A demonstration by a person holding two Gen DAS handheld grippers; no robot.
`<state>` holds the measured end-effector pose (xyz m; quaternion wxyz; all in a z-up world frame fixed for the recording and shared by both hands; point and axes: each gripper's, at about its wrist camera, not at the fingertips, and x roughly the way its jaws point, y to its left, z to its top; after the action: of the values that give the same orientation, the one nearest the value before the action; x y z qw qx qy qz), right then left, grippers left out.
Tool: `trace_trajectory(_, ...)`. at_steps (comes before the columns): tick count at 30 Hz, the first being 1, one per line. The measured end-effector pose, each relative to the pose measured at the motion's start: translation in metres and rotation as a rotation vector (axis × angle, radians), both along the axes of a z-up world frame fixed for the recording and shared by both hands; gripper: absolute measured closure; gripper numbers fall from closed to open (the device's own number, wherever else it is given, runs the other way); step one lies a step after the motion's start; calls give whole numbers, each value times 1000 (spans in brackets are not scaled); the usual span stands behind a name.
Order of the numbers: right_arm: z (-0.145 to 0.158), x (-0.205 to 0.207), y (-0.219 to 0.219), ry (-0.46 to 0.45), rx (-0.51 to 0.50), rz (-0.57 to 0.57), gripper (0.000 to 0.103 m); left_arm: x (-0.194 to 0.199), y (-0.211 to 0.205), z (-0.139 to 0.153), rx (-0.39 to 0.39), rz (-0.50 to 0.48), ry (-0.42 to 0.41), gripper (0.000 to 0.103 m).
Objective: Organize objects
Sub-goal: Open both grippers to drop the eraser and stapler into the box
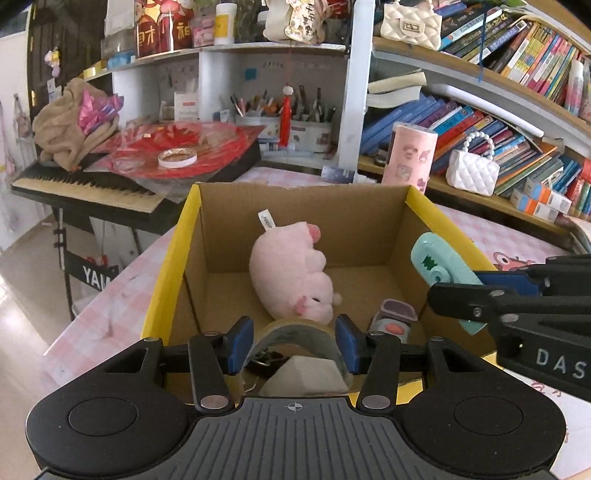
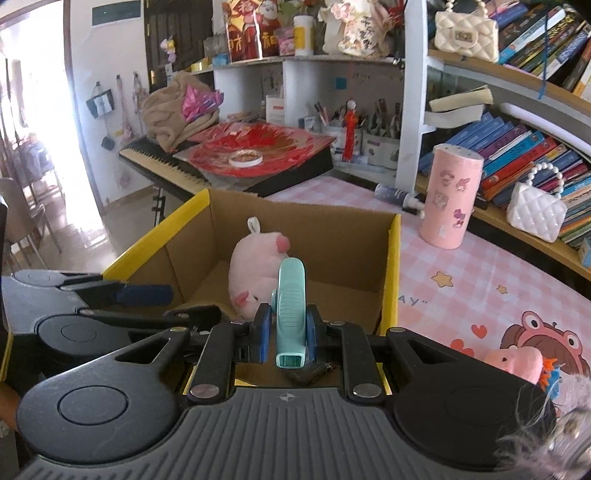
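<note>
Here, tape roll (image 1: 295, 334) between left tongs (image 1: 294, 345)

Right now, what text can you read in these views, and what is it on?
"YAM", cut off: black keyboard stand.
"DAS", cut off: right tongs' black body.
"AY", partial: pink checked tablecloth.
Book spines, red decorations' characters, plush pink pig's white tag: too small or blurred.

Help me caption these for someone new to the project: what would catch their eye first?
A pink plush pig lying in the open cardboard box with yellow rims, mid-frame in both views. Over the box, the left gripper clamps a roll of tape, and the right gripper clamps a mint-green gadget.
</note>
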<state>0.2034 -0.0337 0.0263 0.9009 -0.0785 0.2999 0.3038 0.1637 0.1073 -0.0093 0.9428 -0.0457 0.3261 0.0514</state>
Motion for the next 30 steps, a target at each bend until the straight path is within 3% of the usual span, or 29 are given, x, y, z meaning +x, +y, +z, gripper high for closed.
trace_trajectory(12,-12,12,14,24,-34,41,85,-21,8,27,32,87,-151,51)
trace_trajectory(20,-26,18,31,62,-85,80,85,-37,14,33,12,126,-166,47)
trace_trajectory(24,-27,24,31,111,-58,82,85,-43,15,32,14,127,-161,47)
trace_trajectory(30,-32,39,21,288,42,39,84,-53,21,31,-4,153,-161,41)
